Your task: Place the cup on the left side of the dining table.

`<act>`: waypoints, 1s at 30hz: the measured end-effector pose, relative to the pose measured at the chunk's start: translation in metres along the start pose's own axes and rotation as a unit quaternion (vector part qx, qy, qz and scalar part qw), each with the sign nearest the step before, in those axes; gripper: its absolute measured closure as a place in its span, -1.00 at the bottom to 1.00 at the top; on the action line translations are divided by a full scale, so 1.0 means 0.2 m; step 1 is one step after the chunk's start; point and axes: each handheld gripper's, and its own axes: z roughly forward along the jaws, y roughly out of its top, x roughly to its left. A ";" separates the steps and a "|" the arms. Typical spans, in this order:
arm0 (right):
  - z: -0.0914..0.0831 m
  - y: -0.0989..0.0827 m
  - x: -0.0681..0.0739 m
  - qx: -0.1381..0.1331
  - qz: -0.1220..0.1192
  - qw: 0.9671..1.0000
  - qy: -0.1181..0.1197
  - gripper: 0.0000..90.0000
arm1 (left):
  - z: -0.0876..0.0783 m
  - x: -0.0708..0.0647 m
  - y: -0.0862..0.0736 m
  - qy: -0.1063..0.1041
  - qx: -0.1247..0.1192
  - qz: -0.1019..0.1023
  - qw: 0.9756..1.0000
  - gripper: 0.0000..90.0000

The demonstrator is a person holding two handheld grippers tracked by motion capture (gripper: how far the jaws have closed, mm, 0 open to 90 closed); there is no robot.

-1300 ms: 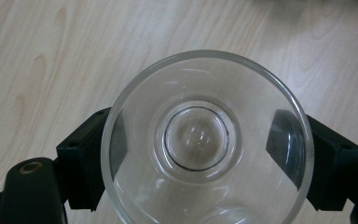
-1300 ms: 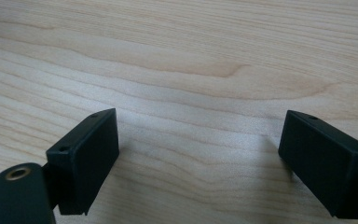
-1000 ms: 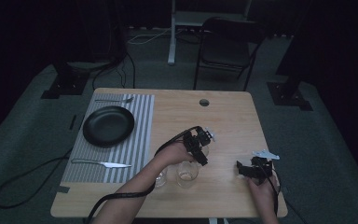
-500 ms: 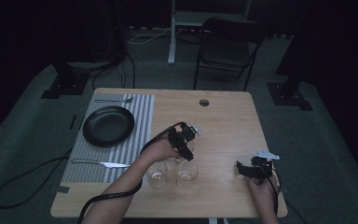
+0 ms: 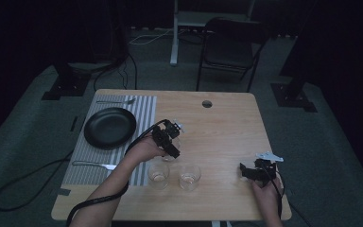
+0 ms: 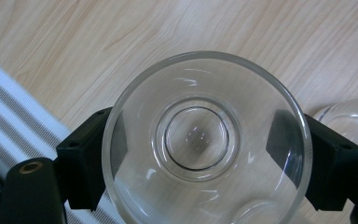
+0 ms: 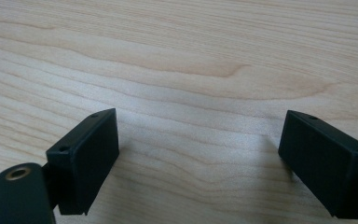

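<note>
Left hand-held gripper pinching clear glass across wall, one jaw each side; glass carried mouth-up above bench, near striped mat. Two more glasses stand just below. Right hand-held gripper spread, nothing between jaws, over bare wood. Judgement: glass rigid, smooth, slippery, fragile; light. Hold mid-wall, moderate squeeze; set down gently.

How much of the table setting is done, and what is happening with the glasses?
The plate, fork and knife already lie on the striped mat. The left gripper has its jaws clamped on a clear glass, carrying it near the mat. Two glasses wait at the table's front edge. The right gripper rests open, holding nothing.
</note>
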 end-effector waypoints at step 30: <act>0.00 0.00 0.00 0.000 0.000 1.000 0.000 -0.74 | -0.08 0.32 -0.37 0.035 0.021 -0.088 0.995 -0.60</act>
